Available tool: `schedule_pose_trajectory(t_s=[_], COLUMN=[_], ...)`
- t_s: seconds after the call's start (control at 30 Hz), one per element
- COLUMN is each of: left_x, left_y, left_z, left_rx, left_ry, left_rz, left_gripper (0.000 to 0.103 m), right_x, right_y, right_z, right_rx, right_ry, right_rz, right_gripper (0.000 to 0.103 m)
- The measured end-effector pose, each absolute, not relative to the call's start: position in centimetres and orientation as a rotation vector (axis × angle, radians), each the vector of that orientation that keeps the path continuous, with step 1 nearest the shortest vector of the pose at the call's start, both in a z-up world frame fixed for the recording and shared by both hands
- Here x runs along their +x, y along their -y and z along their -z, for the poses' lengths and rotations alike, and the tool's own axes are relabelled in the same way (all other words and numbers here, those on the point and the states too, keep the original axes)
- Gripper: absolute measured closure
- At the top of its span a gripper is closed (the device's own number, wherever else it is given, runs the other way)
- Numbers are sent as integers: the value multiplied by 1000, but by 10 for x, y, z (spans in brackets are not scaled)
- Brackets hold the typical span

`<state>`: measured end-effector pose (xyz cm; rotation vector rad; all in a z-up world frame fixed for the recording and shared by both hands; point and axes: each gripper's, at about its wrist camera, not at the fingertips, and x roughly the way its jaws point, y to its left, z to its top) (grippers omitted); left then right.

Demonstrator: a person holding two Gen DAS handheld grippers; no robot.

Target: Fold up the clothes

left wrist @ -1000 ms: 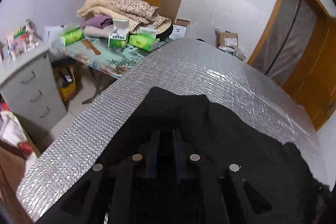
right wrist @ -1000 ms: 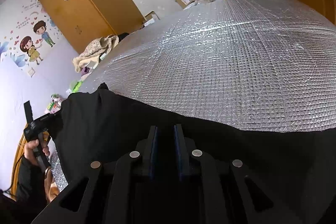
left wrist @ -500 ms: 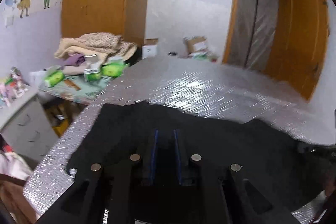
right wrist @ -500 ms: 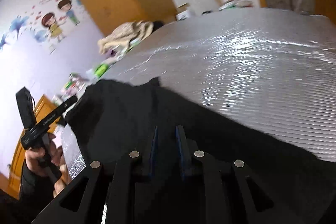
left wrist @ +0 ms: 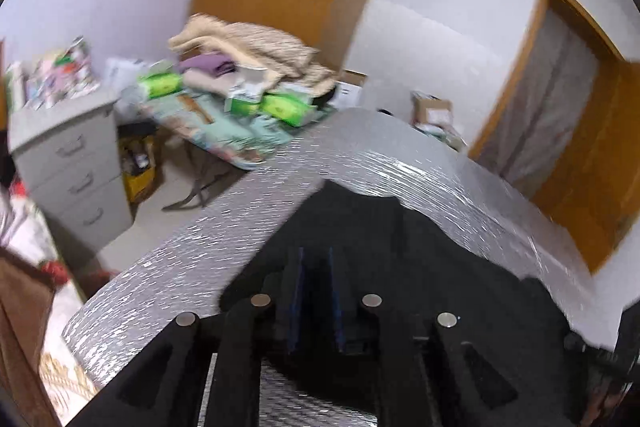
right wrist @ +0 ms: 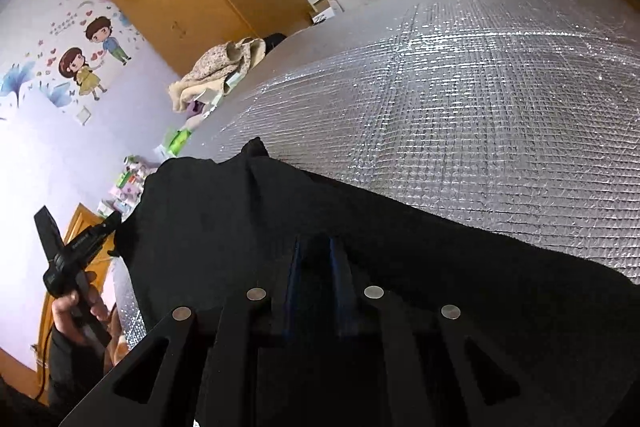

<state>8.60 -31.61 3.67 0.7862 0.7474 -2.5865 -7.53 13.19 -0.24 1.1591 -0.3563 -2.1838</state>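
My left gripper (left wrist: 314, 259) has swung back leftward; both it and my right gripper (right wrist: 314, 247) pinch the black garment (right wrist: 224, 219). Only the right view shows my hand (right wrist: 76, 311).

Left claw (left wrist: 316, 291): blue-lined fingers (left wrist: 297, 291) nearly parallel, narrow gap, black fabric pinched between them. Right claw (right wrist: 316, 283): same pose, fingers (right wrist: 340, 279) close together on black fabric. In the right wrist view, the left claw (right wrist: 114, 221) sits at 9 o'clock, pointing toward 2 o'clock, its handle gripped by the left hand (right wrist: 78, 311), dark sleeve below.
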Motion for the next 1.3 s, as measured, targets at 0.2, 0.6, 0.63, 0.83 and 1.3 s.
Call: schedule_pose_trajectory(t_s=[0.2,0.6,0.63,0.83,1.3], left_x=[114,136,133,123,120], left_y=[340,326,322,318,323], left_z=[-24,-12,-12,-10,-37], left_rx=[683,610,630,738,633], left_ry=[-1065,-1256,-1240,-1334,-895], left_rz=[2511,2499,2506,2442,2487], left_gripper=[80,67,66,65,93], right_x=[-74,-74,-74,-75,-74], right_y=[-131,-135,-135,-135,-137], right_z=[3,4,4,5,6], right_rx=[1159,1154,1154,1155,1156], right_ry=[369,387,388,401,418], right_rz=[2175,2165,2165,2158,2149], right_gripper=[88,88,88,87,87])
